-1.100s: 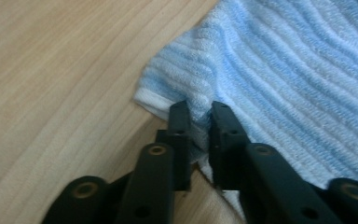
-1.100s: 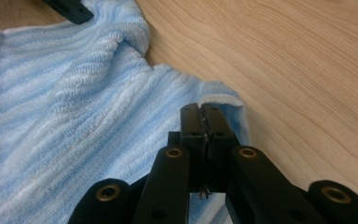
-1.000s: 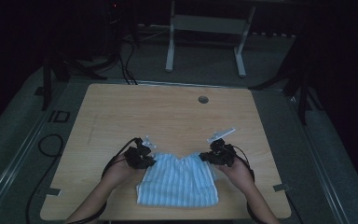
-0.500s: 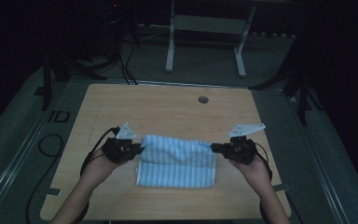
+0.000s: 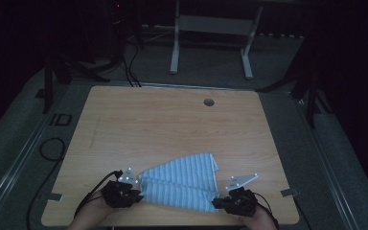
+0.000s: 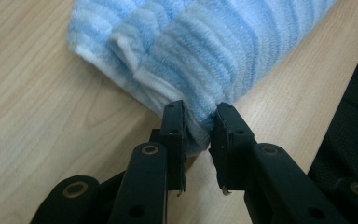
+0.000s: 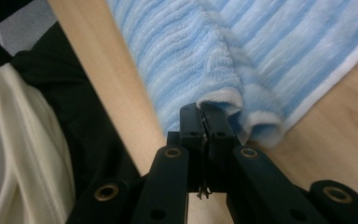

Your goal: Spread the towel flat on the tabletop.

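A light blue striped towel (image 5: 182, 184) lies folded and slanted on the wooden table (image 5: 172, 124) close to its near edge. My left gripper (image 5: 138, 191) holds the towel's left corner. In the left gripper view the towel (image 6: 205, 46) is bunched between the jaws of the left gripper (image 6: 199, 119); these jaws have just been opening, and the cloth still touches both pads. My right gripper (image 5: 216, 203) is at the towel's right end. In the right gripper view the right gripper (image 7: 203, 114) is shut tight on the white hem of the towel (image 7: 270, 46).
A round cable hole (image 5: 209, 102) is in the table's far half. A white metal frame (image 5: 211, 28) stands on the floor behind the table. A cable (image 5: 52, 148) loops on the floor at left. The person's white garment (image 7: 18, 154) sits just past the table's near edge.
Both hands first spread apart, then drew back to the near edge with the towel's corners. The towel has folded over itself and now lies slanted.
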